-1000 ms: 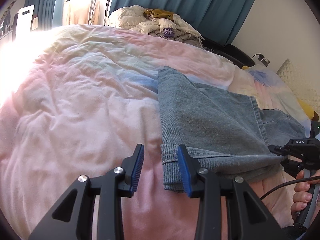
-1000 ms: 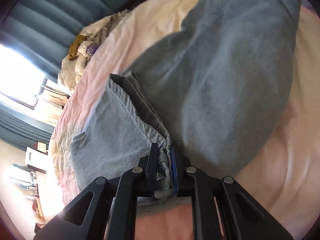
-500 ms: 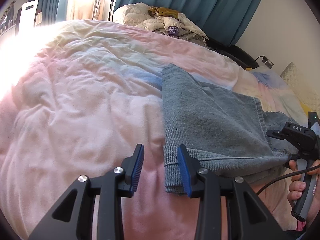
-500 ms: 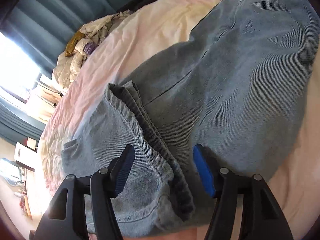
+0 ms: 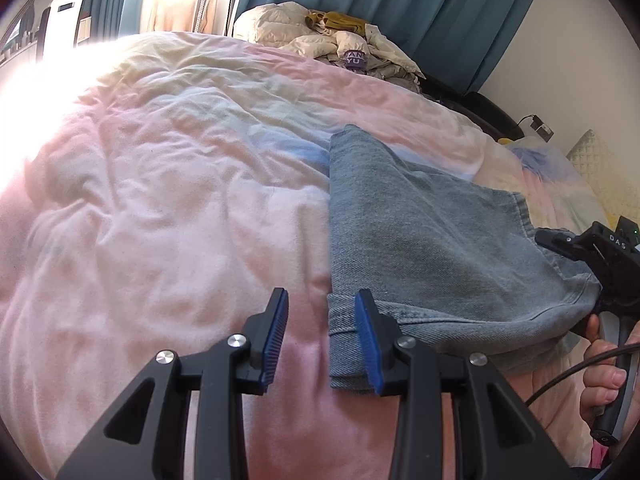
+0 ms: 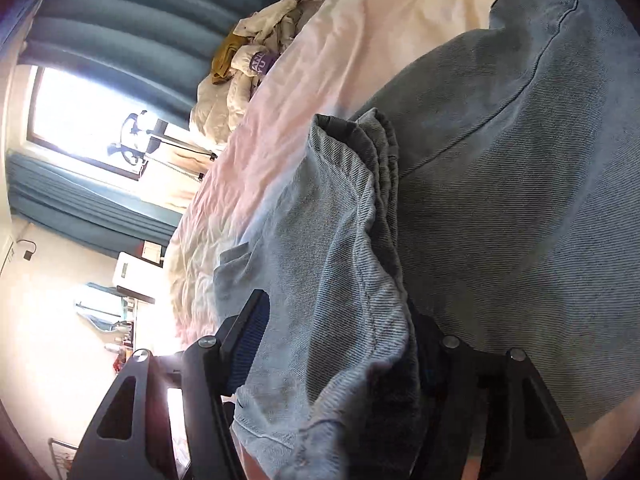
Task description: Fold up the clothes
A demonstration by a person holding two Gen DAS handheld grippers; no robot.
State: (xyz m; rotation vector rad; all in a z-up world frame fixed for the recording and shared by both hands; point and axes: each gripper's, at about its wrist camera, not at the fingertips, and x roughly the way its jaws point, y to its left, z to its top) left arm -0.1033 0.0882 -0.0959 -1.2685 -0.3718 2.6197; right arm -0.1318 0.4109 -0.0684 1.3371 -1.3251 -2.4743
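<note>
Folded light-blue jeans (image 5: 420,248) lie on the pink duvet (image 5: 160,200). My left gripper (image 5: 322,340) is open, just above the duvet at the jeans' near left corner; its right finger overlaps the hem and nothing is held. My right gripper (image 6: 336,356) is open, with a bunched fold of the jeans (image 6: 360,240) lying between its fingers; its right finger is mostly hidden behind the cloth. In the left wrist view the right gripper (image 5: 588,256) sits at the jeans' right end, held by a hand.
A pile of cream and mustard clothes (image 5: 332,44) lies at the far edge of the bed before teal curtains (image 5: 420,0). A pillow (image 5: 600,168) is at the right. A bright window (image 6: 92,120) and clothes rack stand beyond the bed.
My right gripper was shut on the jeans' edge a second ago; it has opened and moved closer over the fold. My left gripper stays open at the corner.
</note>
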